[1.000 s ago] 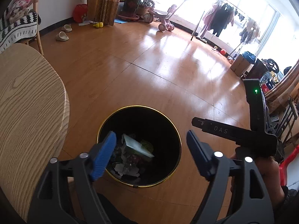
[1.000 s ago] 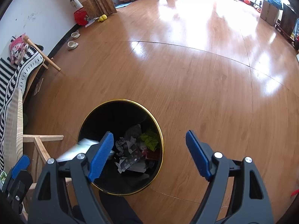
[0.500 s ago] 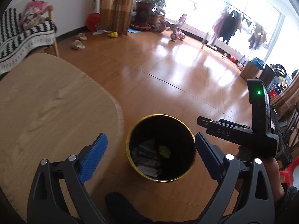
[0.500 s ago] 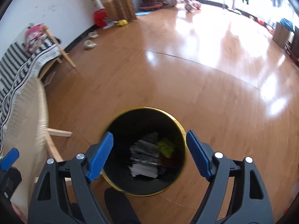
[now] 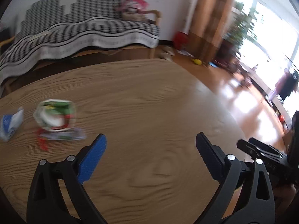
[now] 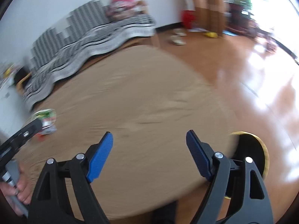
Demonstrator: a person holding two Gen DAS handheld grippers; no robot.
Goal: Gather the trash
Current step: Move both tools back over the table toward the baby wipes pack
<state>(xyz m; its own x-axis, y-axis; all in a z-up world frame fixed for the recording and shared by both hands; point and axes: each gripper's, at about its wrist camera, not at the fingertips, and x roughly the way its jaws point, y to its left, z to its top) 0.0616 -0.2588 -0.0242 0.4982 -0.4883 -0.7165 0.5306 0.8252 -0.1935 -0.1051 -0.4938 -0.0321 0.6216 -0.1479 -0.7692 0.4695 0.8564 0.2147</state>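
Note:
Both views are motion-blurred. Trash lies on the left of the round wooden table (image 5: 149, 112): a white, green and red wrapper (image 5: 56, 115), a flat silvery wrapper (image 5: 63, 135) just below it and a blue-white wrapper (image 5: 10, 126) at the far left. The green-red wrapper also shows in the right wrist view (image 6: 45, 117). My left gripper (image 5: 150, 147) is open and empty above the table, to the right of the wrappers. My right gripper (image 6: 149, 141) is open and empty above the table's near side. The black bin with a gold rim (image 6: 251, 153) stands on the floor past the table's right edge.
A bench with a black-and-white striped blanket (image 5: 84, 29) stands behind the table by the wall. Wooden floor (image 6: 252, 65) lies to the right, with slippers (image 6: 177, 37), a red object (image 6: 187, 19), curtains and plants by the bright window.
Both grippers have swung up and left, away from the bin and over the table. The bin has left the left wrist view and sits at the right edge of the right view.

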